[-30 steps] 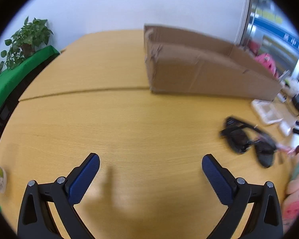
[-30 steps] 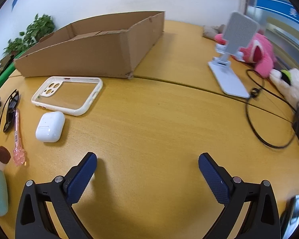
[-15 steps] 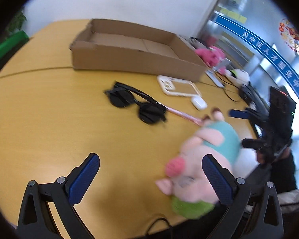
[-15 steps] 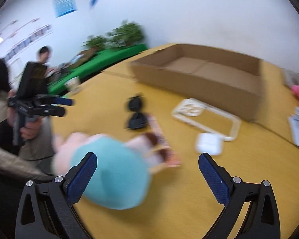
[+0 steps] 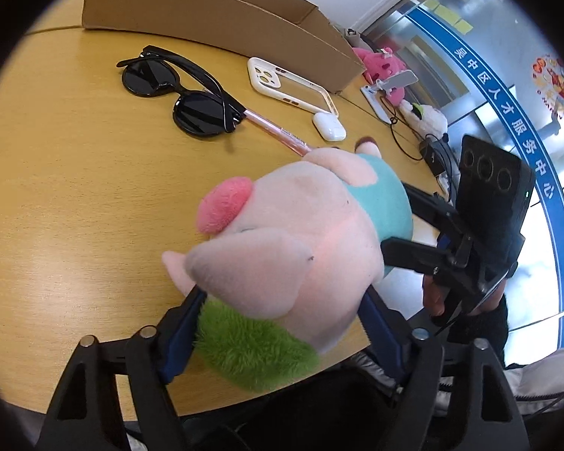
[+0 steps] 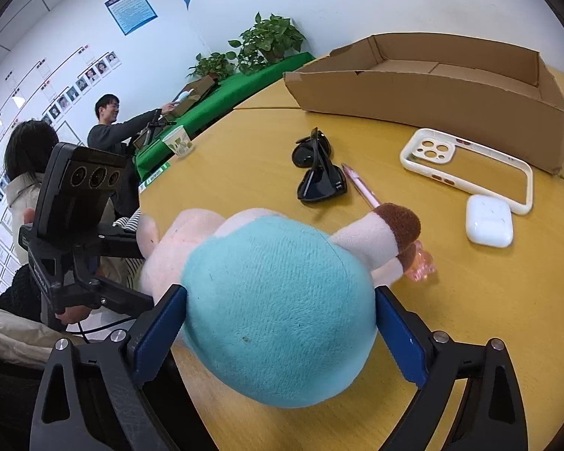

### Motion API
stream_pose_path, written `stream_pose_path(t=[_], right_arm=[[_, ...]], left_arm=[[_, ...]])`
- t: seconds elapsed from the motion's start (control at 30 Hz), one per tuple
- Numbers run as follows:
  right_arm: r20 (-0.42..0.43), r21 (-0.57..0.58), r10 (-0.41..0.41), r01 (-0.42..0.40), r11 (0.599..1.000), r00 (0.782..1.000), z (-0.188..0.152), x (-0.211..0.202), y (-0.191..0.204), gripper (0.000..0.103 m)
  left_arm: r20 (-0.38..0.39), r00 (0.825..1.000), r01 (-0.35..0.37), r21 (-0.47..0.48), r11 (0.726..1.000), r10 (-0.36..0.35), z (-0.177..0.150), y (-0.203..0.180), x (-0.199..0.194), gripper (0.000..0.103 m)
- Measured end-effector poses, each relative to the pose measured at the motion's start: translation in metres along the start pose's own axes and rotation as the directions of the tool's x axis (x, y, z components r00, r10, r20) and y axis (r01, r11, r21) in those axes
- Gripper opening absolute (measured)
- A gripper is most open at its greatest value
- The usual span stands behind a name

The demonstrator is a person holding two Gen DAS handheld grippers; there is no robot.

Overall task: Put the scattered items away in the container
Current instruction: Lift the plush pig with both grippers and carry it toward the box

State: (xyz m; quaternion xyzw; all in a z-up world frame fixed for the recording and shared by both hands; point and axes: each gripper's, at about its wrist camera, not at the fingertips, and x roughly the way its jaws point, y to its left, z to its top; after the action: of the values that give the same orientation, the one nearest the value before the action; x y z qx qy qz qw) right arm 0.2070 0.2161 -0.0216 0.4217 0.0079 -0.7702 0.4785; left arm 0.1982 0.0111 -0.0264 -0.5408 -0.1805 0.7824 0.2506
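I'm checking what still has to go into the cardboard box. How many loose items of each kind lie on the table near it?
Plush pig: 1
Black sunglasses: 1
Pink pen: 1
White phone case: 1
White earbuds case: 1
Total: 5, all outside the cardboard box.

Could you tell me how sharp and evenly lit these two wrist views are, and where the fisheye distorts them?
Left wrist: sharp, bright window glare at right, sunglasses crisp, cardboard box bowed by the fisheye. Right wrist: also sharp and evenly lit, plush pig looms oversized up close, table edge curves, corners black.
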Motion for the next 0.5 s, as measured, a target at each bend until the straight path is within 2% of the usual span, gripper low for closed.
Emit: stream_pose_path(t=[0.2,0.37,0.5], right_arm=[[0.016,-0.014,-0.054,0.054,0.998,0.998,-0.003,-0.01,0.012,0.097],[-0.013,-0.05,-0.117,0.116,0.992,0.993,0.0,-0.001,0.025,0.099],[-0.052,-0.121,-0.19,0.183,0.976,0.98,0.005,0.013,0.036,0.103]], left_arm=[[0.001,1.0,-0.006,0.021,1.0,0.006,0.007,-0.001,-0.005,0.07],[0.054,0.999,-0.01,0.049,0.999,0.008,0.017,0.007,-0.019,0.069],[0.054,0.996,0.066,0.002,0.998,-0.066,0.023,0.031,-0.018,0.072]])
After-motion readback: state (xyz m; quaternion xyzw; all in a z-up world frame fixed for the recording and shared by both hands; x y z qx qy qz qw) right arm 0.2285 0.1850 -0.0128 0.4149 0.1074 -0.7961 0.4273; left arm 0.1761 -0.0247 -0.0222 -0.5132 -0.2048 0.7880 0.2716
